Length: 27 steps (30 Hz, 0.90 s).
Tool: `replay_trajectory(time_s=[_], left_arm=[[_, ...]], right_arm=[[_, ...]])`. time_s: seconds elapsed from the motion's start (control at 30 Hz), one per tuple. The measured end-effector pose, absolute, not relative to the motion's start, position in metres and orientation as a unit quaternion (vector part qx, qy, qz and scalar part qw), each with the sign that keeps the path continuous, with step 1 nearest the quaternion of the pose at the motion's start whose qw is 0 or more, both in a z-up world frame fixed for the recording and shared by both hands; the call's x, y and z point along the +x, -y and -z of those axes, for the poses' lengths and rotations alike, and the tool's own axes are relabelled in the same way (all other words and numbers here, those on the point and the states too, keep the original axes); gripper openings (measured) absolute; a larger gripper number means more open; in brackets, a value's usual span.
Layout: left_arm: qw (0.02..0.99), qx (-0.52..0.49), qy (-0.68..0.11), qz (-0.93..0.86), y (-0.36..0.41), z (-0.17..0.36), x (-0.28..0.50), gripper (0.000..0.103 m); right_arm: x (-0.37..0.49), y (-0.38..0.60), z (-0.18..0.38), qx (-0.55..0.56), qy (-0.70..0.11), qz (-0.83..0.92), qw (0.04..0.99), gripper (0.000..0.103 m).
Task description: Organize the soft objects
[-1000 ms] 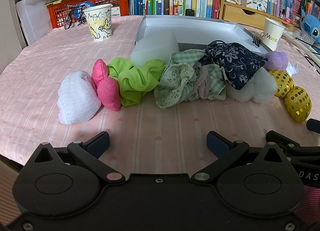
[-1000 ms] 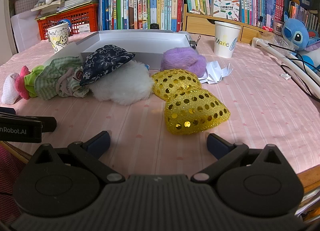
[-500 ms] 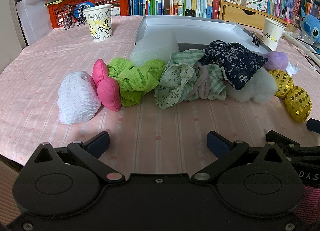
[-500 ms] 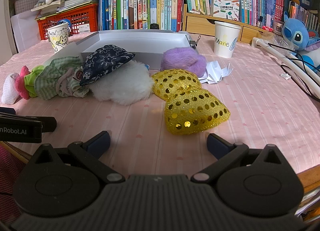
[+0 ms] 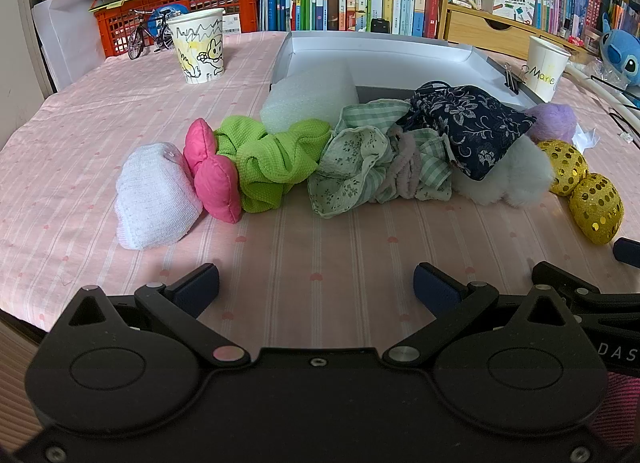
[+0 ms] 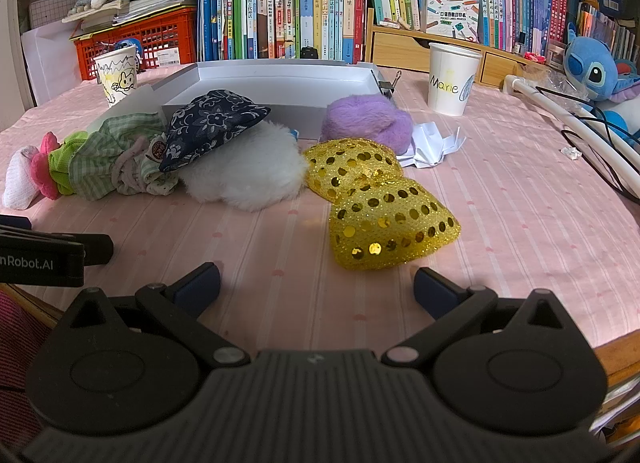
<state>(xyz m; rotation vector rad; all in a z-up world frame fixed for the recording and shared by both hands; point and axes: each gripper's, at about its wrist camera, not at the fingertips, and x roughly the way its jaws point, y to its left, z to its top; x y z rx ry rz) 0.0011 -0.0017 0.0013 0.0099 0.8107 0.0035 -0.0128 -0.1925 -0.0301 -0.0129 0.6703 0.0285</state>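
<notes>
A row of soft things lies on the pink tablecloth: a white knit pad, a pink cushion, a green scrunchie, green checked cloth, a navy floral pouch, a white fluffy ball, a purple fluffy ball and two gold sequin hearts. A white foam block leans at the grey tray. My left gripper is open and empty in front of the row. My right gripper is open and empty, just before the near gold heart.
Two paper cups stand left and right of the tray. Crumpled white paper lies beside the purple ball. Books, a red crate and a wooden drawer unit line the back. A blue plush toy and white tube sit at right.
</notes>
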Motion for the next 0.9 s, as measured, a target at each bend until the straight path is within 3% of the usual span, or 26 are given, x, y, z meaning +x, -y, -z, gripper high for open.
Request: replay_trajectory(time_s=[0.9], left_arm=[[0.924,0.009,-0.383,0.008,-0.0014,-0.0008,-0.0029,0.103]], right_arm=[[-0.0184,0.1936,0.0325,-0.005,-0.308,-0.015,0.951,0.103]])
